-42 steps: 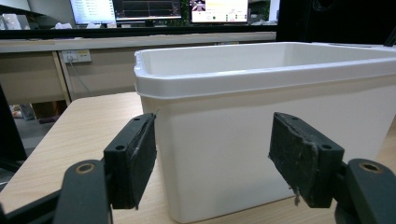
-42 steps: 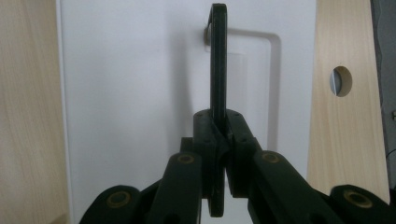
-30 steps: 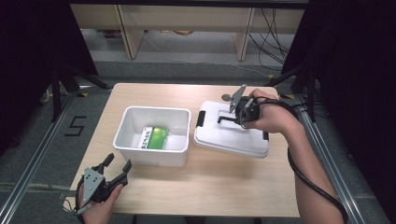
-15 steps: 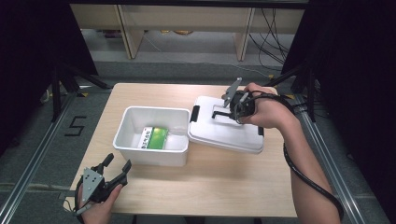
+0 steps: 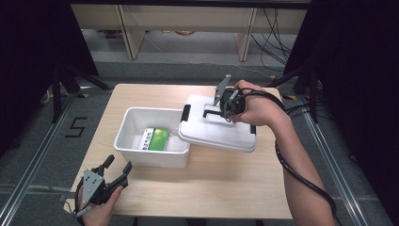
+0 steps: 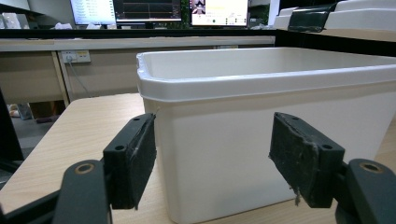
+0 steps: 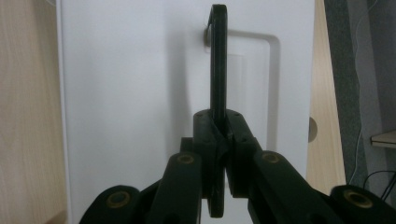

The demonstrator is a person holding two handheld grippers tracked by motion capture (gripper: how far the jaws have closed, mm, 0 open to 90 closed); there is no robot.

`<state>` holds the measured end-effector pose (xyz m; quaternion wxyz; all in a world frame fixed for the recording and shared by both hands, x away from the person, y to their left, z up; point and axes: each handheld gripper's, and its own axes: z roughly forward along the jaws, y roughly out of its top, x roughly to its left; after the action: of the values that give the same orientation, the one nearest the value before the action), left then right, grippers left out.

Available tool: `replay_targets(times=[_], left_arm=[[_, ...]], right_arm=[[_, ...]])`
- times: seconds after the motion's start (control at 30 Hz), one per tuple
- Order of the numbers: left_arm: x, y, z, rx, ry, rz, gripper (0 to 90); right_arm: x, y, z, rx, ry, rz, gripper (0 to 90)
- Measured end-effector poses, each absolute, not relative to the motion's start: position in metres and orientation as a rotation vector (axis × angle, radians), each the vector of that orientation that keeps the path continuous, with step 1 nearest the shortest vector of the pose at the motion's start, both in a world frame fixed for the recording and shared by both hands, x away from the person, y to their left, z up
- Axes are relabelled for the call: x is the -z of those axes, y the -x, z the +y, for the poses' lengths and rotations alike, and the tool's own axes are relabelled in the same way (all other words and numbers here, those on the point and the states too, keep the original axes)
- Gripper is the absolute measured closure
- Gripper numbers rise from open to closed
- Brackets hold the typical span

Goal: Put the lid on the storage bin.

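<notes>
Both tools: right tool (image 7: 218,140) clamps lid handle (image 7: 218,60); left tool (image 6: 215,163) spread wide.

green packet (image 5: 156,139): label too small to read | bin (image 6: 261,116): right side cut off

so the table (image 5: 221,188) is a light wood-grain top, sitting in the middle of the frame in the high view, with grey floor (image 5: 42,141) around it. the one thing plainly resting on it is a white plastic bin (image 5: 153,155), left of centre, open on top, with a green-and-white packet (image 5: 156,139) lying flat in the bottom. in the left gripper view the bin's near wall stands straight up off the wood. the lower half and the upper left of the tabletop are bare wood. there's a small round hole (image 7: 312,129) in the wood, at the right of the right gripper view.
</notes>
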<state>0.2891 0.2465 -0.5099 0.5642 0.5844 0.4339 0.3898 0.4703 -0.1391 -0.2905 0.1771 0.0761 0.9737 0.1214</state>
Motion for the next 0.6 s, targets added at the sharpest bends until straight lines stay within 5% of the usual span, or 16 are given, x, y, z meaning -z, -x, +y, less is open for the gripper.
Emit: replay_targets(times=[0.6], left_arm=[[0.51, -0.289, 0.247, -0.915, -1.377, 1.013, 30.7]], right_arm=[[0.285, -0.47, -0.108, -0.368, -0.134, 2.771, 85.0]])
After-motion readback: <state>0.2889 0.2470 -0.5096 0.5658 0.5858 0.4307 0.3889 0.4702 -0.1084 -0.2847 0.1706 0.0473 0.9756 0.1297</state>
